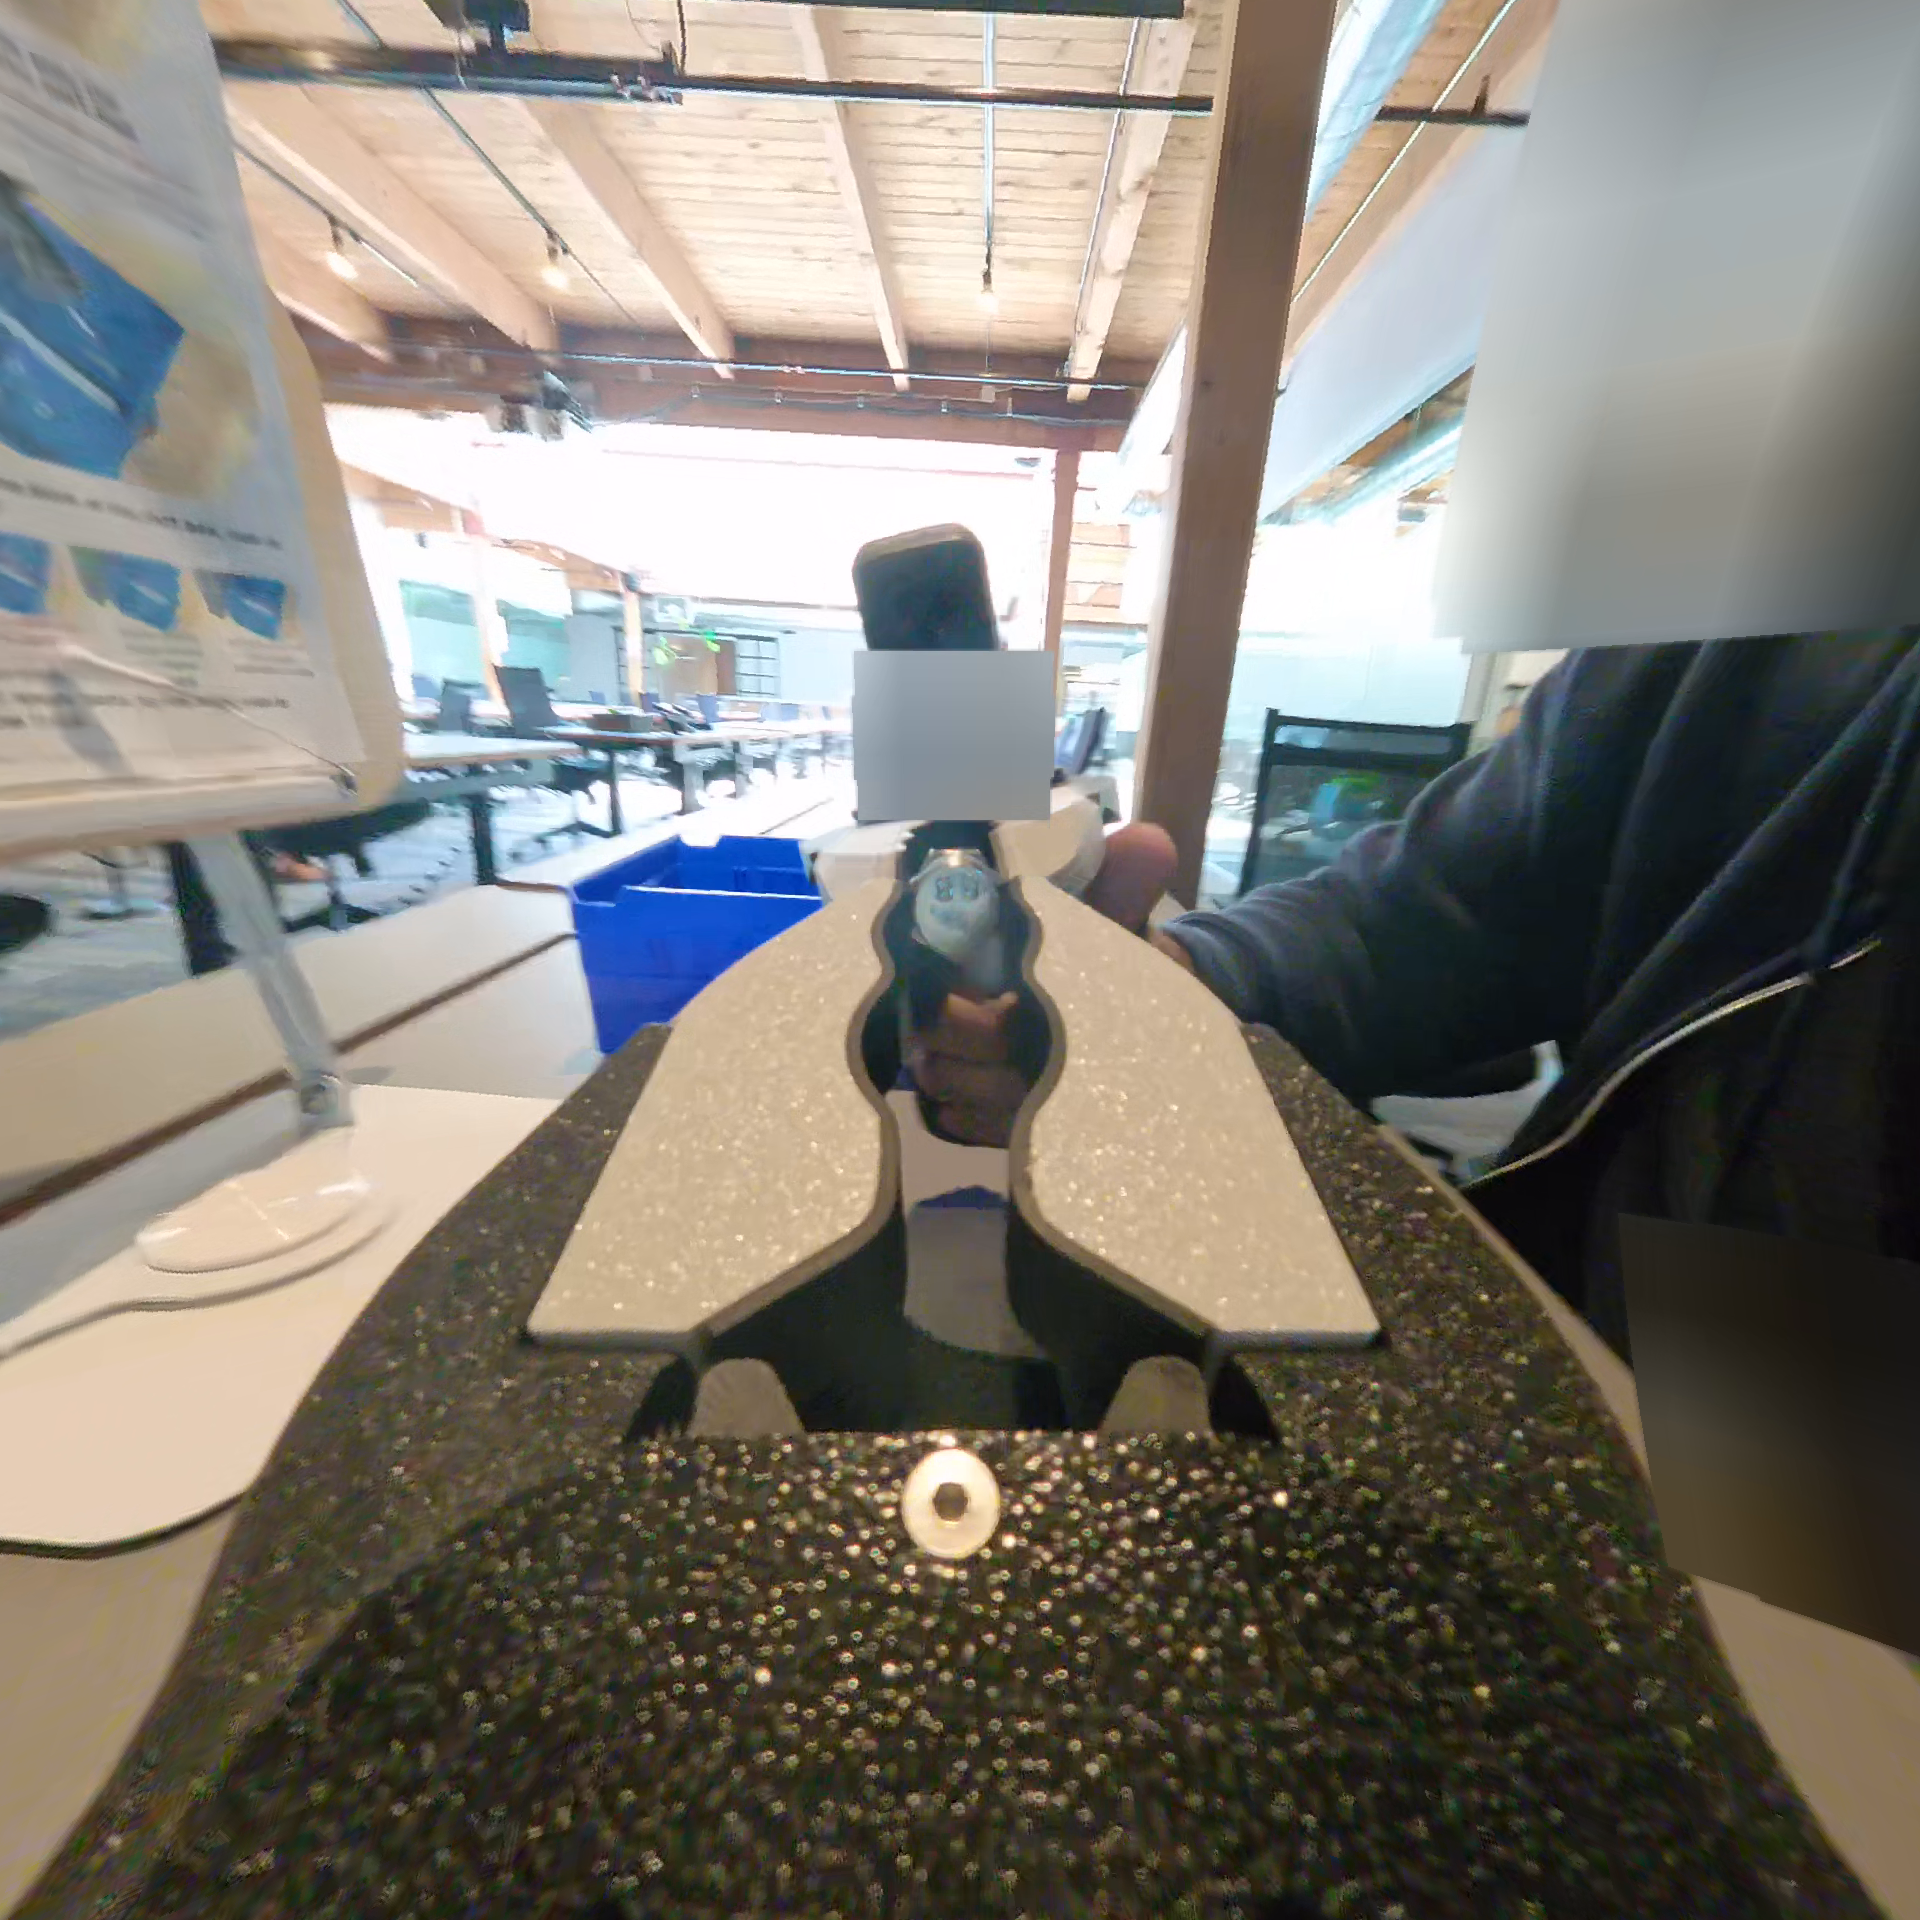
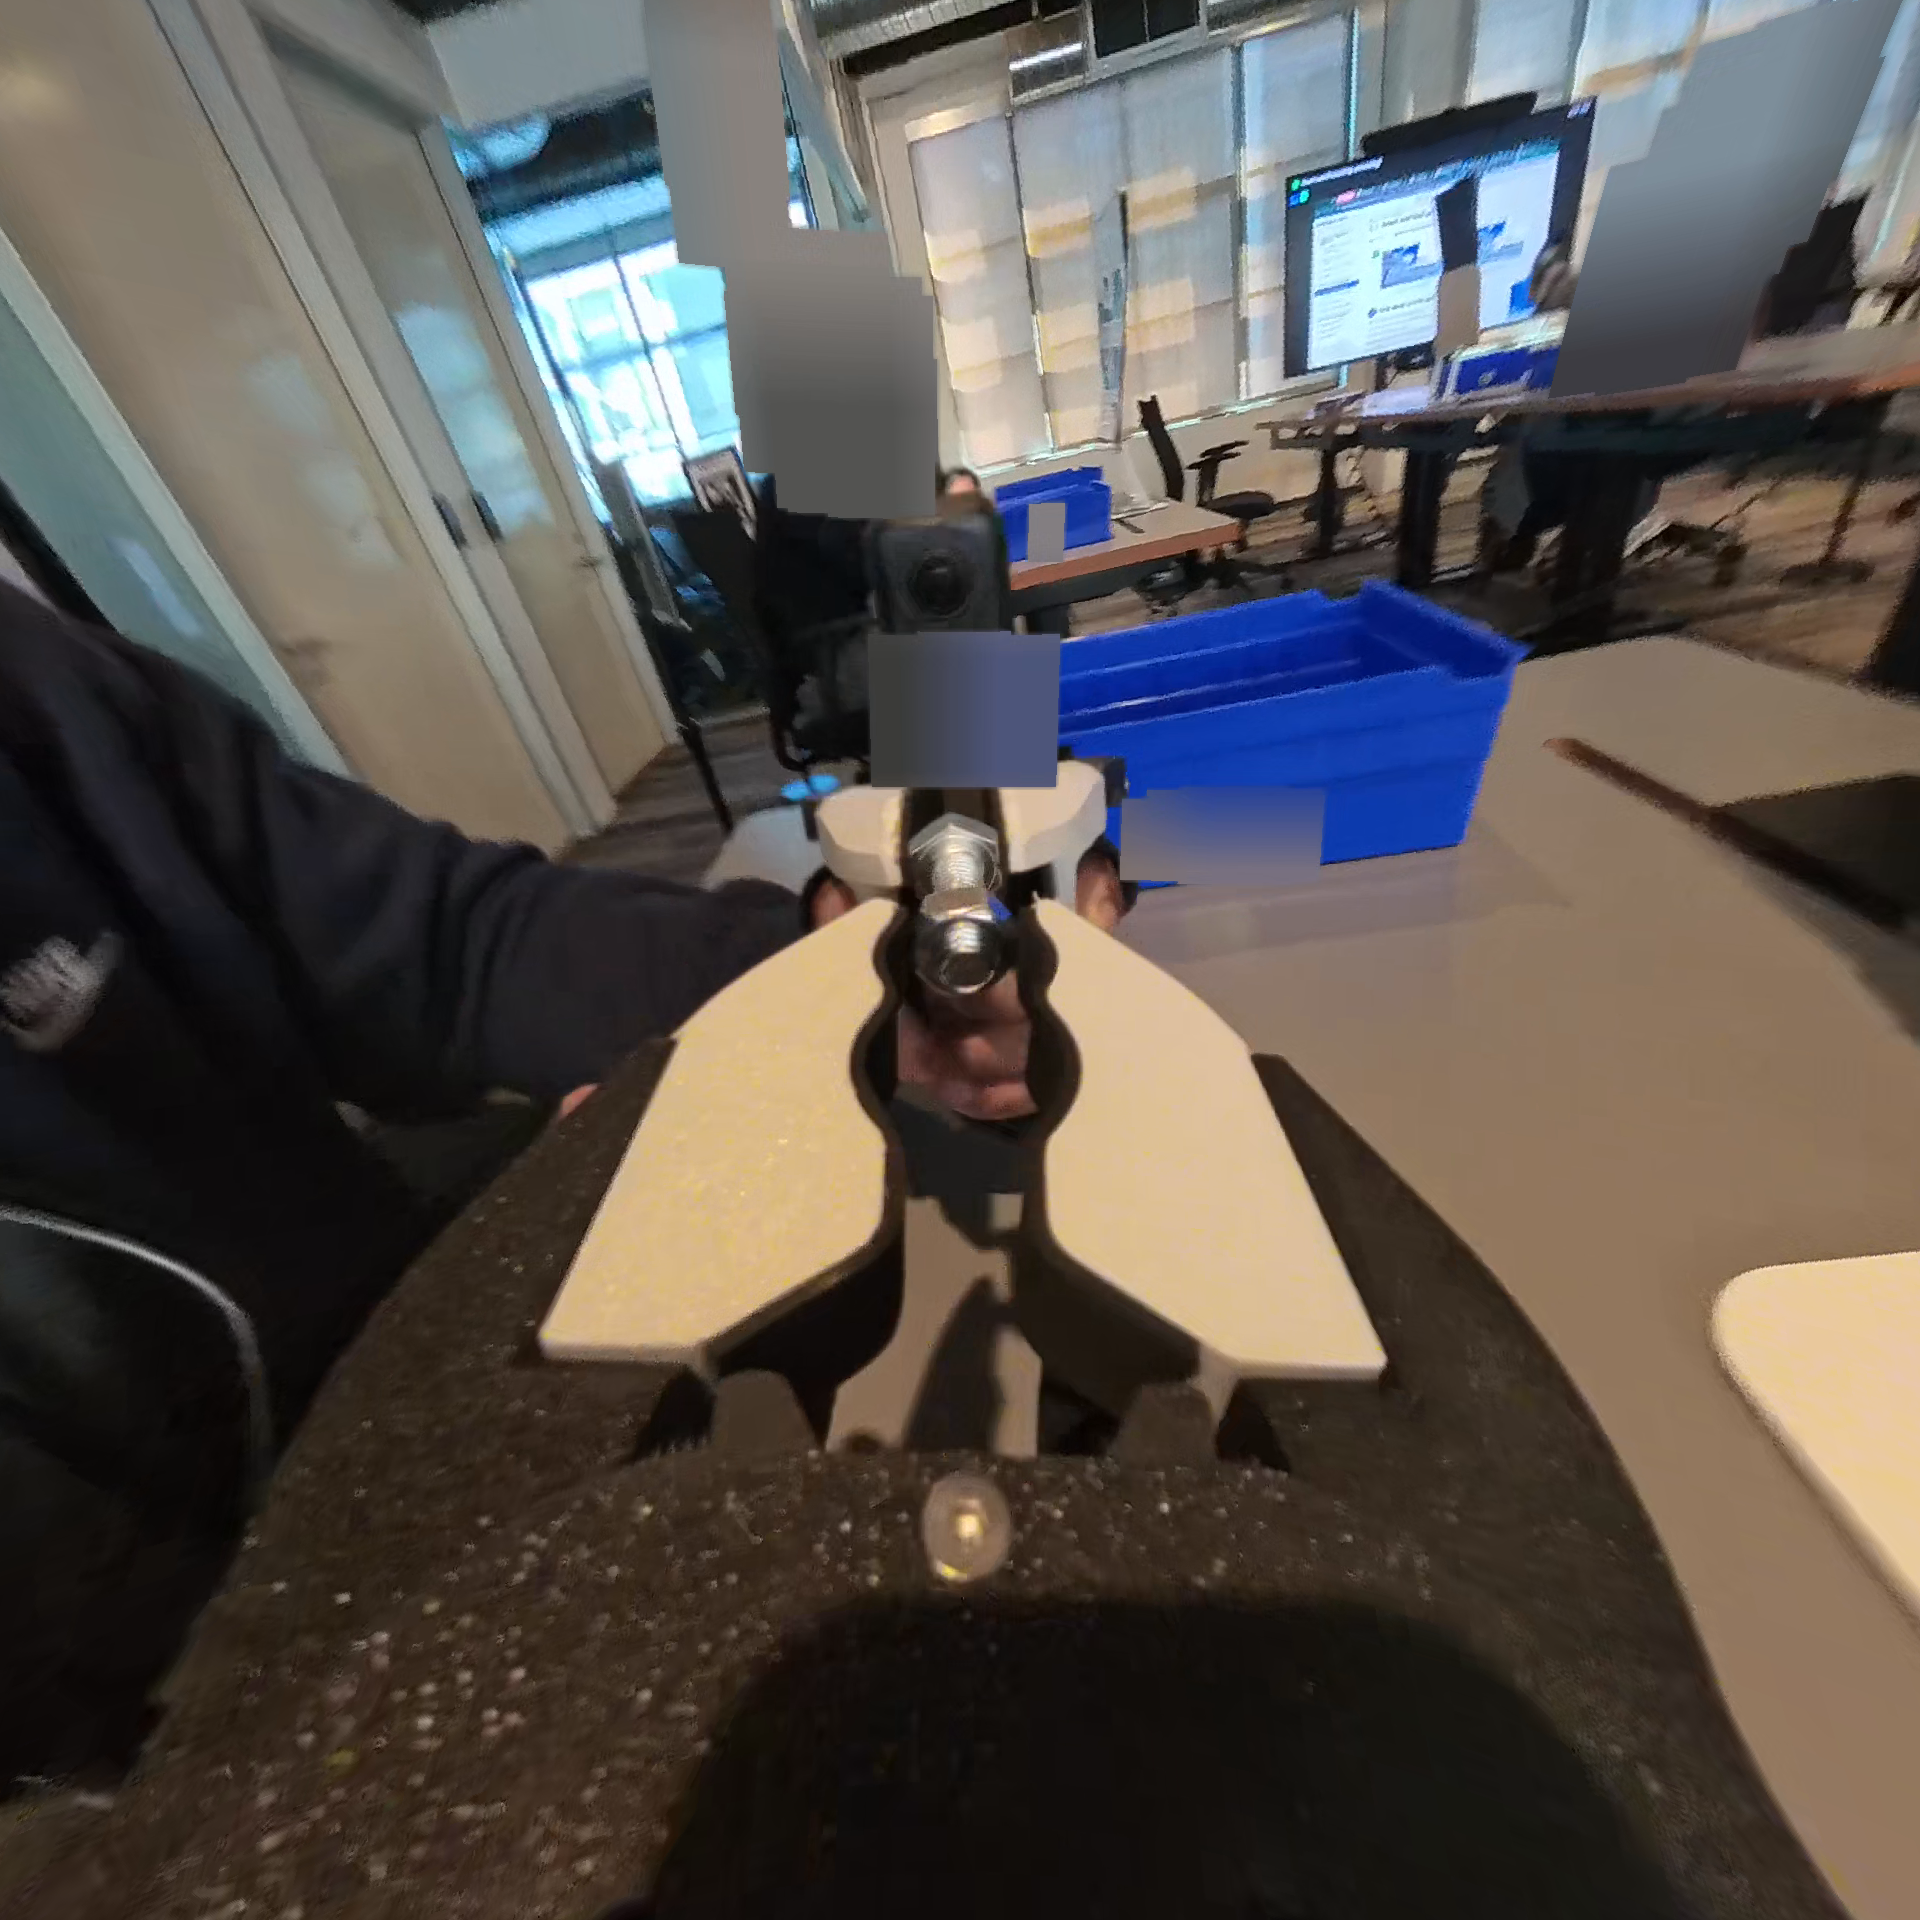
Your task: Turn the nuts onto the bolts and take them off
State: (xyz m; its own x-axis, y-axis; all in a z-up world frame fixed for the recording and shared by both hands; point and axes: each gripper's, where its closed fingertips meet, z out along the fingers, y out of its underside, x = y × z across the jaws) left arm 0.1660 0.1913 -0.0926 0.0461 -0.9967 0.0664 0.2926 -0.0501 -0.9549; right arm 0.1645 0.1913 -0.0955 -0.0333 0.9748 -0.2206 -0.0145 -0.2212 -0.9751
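Both grippers face each other above the table with a silver bolt between them. In the left wrist view my left gripper is shut on the bolt's head, whose round marked face points at the camera. The right gripper's white fingers show just beyond it. In the right wrist view my right gripper is shut on a hex nut at the near end of the threaded shaft. The bolt's hex head sits in the left gripper's white fingers farther off.
A blue bin stands on the grey table behind the grippers. A white stand holding a printed sheet is at the left. A white pad lies at the right. The person's dark sleeves reach in. The tips of both grippers are at nearly the same place.
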